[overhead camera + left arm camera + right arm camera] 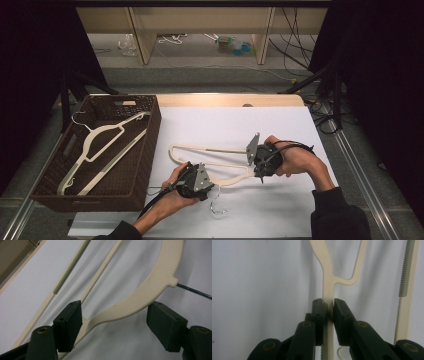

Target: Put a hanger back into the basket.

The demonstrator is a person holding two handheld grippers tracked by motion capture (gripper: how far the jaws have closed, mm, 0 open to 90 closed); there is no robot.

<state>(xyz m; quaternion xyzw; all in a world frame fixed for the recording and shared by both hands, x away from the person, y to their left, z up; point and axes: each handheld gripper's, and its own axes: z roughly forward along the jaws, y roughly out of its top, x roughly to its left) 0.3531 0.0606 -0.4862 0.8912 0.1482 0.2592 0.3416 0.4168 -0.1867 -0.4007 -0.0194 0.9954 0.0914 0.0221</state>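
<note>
A cream plastic hanger (210,160) with a metal hook (217,202) lies on the white table cover. My left gripper (192,181) stands open astride its curved shoulder (140,300), jaws wide apart on either side, not pressing it. My right gripper (261,161) is shut on the hanger's arm (328,290) near its right end, the pads pinching the thin cream bar. The ribbed lower bar (408,270) runs alongside.
A dark wicker basket (145,165) sits at the table's left with another cream hanger (102,145) inside. The table's wooden far edge (225,99) lies beyond the white cover (280,210). Cables and stands crowd the floor at right.
</note>
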